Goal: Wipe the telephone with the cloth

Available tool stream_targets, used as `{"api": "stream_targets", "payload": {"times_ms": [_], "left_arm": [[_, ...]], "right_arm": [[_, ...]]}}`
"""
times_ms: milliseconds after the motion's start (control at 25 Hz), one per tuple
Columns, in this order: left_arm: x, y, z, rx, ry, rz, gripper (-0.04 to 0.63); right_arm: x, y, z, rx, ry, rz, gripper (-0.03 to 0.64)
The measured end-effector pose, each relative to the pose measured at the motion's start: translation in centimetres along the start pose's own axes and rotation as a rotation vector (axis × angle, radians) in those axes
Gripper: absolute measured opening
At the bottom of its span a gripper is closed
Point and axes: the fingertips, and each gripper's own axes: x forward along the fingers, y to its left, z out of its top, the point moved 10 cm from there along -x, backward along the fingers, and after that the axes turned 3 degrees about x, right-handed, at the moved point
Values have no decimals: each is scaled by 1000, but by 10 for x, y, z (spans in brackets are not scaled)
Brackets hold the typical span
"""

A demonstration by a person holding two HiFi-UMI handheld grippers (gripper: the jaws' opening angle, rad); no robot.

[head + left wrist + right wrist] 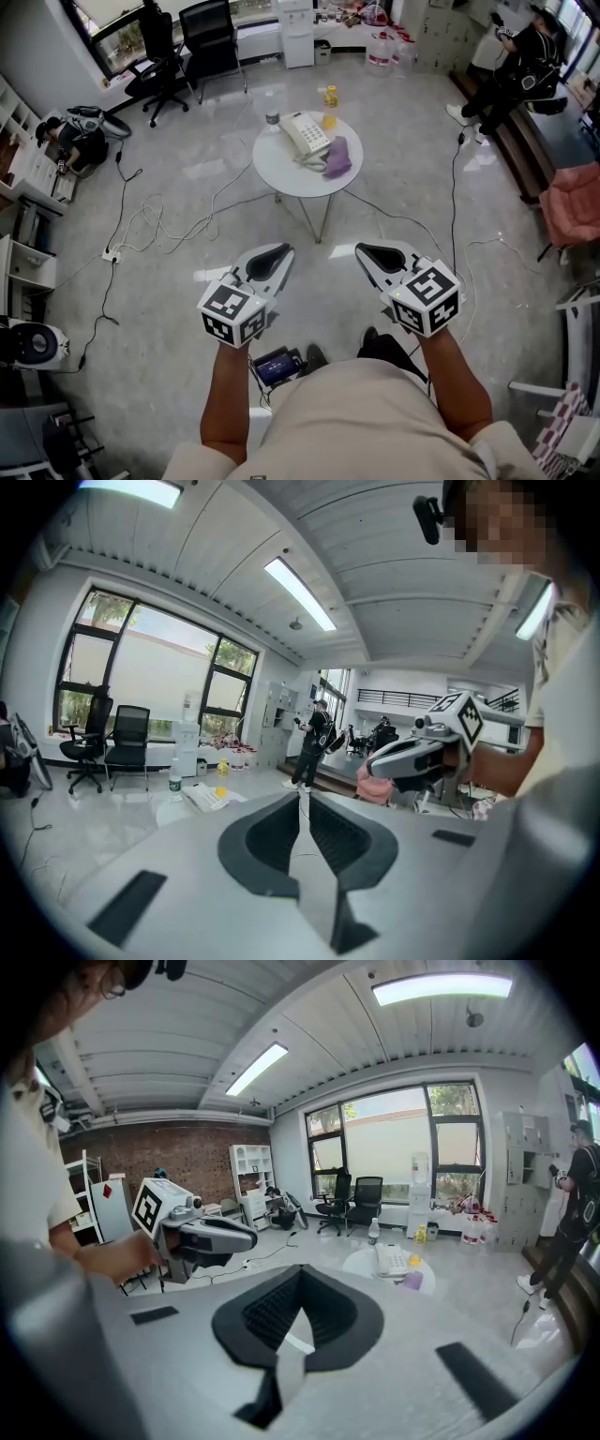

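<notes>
With our left gripper [277, 254] and right gripper [372, 253] clenched empty, far from the round table [281, 178] where the cloth [337, 157] lies beside the telephone [306, 134], we should approach and open for the cloth first.

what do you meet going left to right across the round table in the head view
water bottle → telephone → purple cloth

Left tool [278, 251], right tool [366, 249]: jaws together, empty.
</notes>
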Motion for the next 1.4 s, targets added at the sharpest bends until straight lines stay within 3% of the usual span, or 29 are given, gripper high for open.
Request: {"api": "stream_targets", "payload": {"times_ms": [280, 640, 880, 1160, 1400], "left_arm": [[22, -1, -9, -51, 35, -10, 31], [90, 21, -17, -120, 123, 68, 31], [163, 26, -9, -168, 137, 64, 31], [218, 43, 5, -170, 170, 98, 31], [236, 56, 20, -183, 193, 154, 31]], "right_arm": [[-7, -28, -13, 60, 24, 9, -6], [30, -125, -14, 129, 32, 99, -8], [48, -211, -16, 194, 85, 96, -6], [83, -255, -6, 183, 124, 200, -6], [94, -294, 9, 185, 121, 234, -6]]}}
